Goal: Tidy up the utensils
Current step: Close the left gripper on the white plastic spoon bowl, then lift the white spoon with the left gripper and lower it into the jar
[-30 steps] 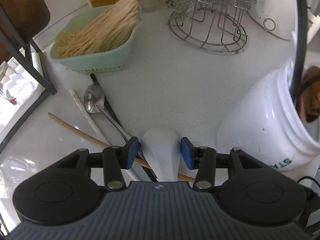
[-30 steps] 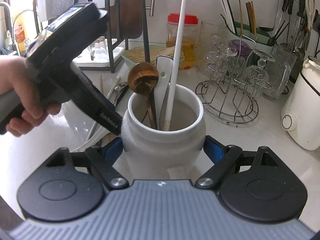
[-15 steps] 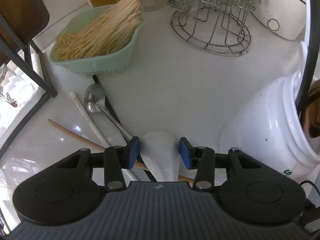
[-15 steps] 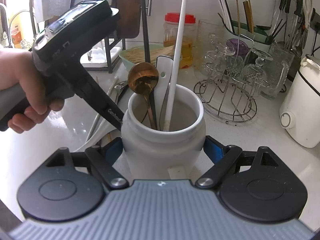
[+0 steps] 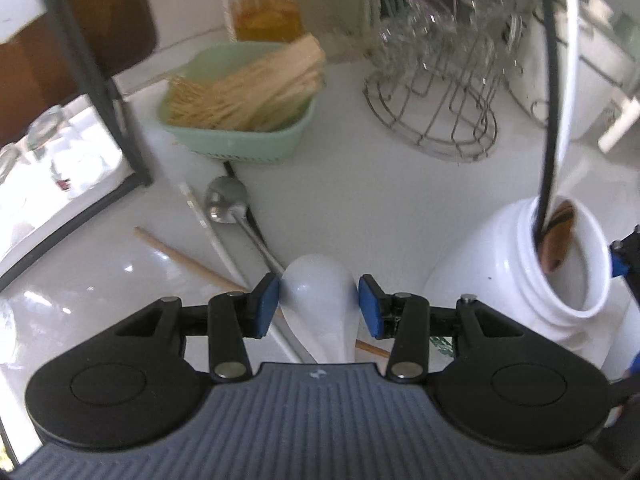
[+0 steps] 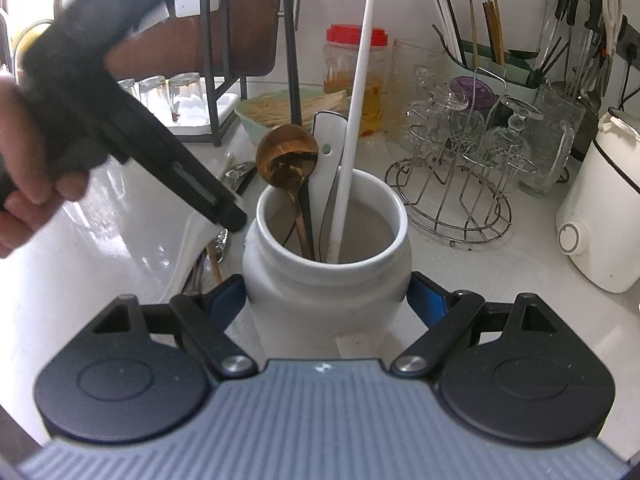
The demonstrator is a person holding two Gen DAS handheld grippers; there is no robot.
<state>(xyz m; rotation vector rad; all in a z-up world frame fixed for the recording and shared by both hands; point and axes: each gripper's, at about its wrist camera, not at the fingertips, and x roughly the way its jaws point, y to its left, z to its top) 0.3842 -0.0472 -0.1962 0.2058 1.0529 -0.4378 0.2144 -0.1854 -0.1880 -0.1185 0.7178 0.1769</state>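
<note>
- White counter underlies everything I work on.
- My left gripper pinches a white spoon by its bowl, the handle running back under my palm.
- My right gripper clamps the jar, just right of my left fingers, mouth up.
- Beyond my left fingertips lie a steel spoon and chopsticks, long axes slanting away leftward.
- Judging by this, the spoon must swing right, handle first.
</note>
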